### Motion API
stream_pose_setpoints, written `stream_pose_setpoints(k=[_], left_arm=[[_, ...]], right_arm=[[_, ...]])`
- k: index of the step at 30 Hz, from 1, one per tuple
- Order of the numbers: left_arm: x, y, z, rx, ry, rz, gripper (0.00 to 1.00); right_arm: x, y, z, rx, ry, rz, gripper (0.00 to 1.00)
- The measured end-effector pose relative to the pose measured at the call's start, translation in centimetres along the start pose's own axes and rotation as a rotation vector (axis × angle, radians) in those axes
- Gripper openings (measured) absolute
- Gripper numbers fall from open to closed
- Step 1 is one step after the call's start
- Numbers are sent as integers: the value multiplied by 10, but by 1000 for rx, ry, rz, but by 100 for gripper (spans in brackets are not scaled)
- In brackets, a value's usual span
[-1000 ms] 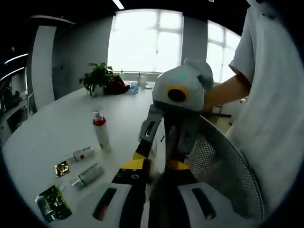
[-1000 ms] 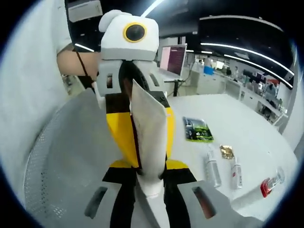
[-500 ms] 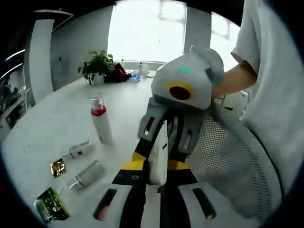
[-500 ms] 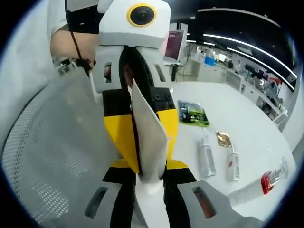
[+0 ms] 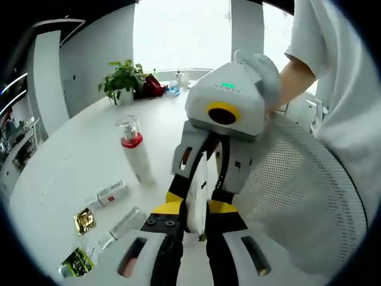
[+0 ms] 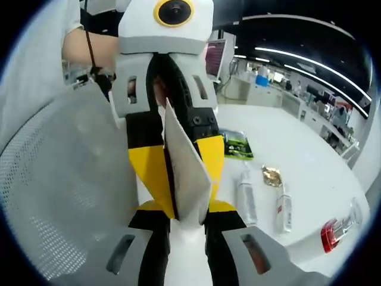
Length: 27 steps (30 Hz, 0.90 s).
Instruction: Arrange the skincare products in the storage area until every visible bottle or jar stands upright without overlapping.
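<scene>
Camera nearer; both grippers' fingers clench the white tube [image 5: 196, 193]; potted plant [image 5: 122, 80] behind.

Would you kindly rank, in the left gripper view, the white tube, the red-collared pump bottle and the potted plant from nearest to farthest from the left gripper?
1. White tube, clamped in the left gripper jaws.
2. Red-collared pump bottle, standing upright on the table, left of centre.
3. Potted plant, at the table's far end by the window.

The white tube's [image 6: 186, 173] lower end is hidden between the gripping jaws; its print is unreadable.
</scene>
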<state>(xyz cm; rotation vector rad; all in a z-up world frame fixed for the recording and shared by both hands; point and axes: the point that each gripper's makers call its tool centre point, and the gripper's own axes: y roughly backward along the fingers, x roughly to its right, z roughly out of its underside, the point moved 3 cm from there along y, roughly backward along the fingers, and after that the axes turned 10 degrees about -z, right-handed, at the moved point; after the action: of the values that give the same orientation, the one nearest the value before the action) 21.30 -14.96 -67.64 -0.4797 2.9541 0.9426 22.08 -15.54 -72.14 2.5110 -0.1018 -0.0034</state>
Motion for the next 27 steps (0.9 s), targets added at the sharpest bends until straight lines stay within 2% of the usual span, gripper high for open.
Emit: stream_pose_setpoints(k=[9,12,22,24,27], left_arm=[[-14,-9,-4,-4,-50,-19,8],[-19,-11,-5,0,-45,-21,8],[-29,-23,-12,-3,-62,11,9],[-31,-25,-14,0,-67,13,9],[-36,-28,-15,9,-60,18,9]], right_arm=[[18,3,1,-17,32,16,21],[23,5,2,-20,27,12,21],[37,11,9,-4,-43,40,22],[40,13,11,7,-66,67,23],[43,16,19,-22,-86,110,25]])
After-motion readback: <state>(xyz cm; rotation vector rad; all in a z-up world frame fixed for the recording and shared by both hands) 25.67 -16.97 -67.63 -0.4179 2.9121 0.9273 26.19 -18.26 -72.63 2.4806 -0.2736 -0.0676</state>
